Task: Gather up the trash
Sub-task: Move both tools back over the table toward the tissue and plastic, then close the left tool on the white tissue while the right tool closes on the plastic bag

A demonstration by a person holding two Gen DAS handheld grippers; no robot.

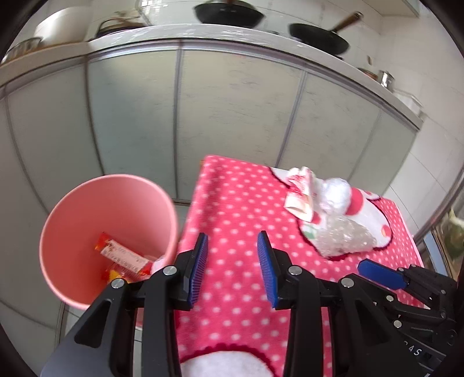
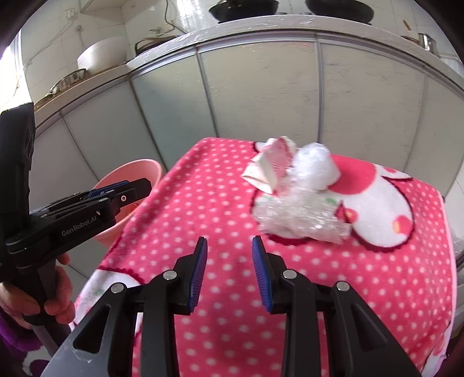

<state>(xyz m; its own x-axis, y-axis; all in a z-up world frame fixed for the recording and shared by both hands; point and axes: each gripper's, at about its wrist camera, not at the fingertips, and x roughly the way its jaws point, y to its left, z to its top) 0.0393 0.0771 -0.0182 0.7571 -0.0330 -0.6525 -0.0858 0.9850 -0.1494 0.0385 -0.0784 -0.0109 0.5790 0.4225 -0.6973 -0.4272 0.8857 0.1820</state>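
Observation:
A pink bin point(image 1: 107, 220) stands on the floor left of the table, with red and orange snack wrappers point(image 1: 123, 258) inside; its rim point(image 2: 130, 171) shows behind my left gripper in the right wrist view. On the pink polka-dot cloth point(image 1: 232, 208) lie a crumpled pink-and-white paper point(image 1: 300, 191), a white plastic wad point(image 1: 336, 192) and clear crinkled film point(image 1: 342, 237). The same paper point(image 2: 274, 163), wad point(image 2: 314, 166) and film point(image 2: 301, 216) lie ahead of my right gripper point(image 2: 229, 246). My left gripper point(image 1: 233, 240) hovers open over the cloth near the bin, empty. The right gripper is open and empty too.
Grey cabinet doors point(image 1: 232, 101) run behind the table under a counter with black pans point(image 1: 229, 13), a pot point(image 1: 387, 78) and a white basin point(image 2: 101, 56). A hand point(image 2: 55, 298) holds the left gripper's handle at the left. The cloth's right edge point(image 2: 451, 261) drops off.

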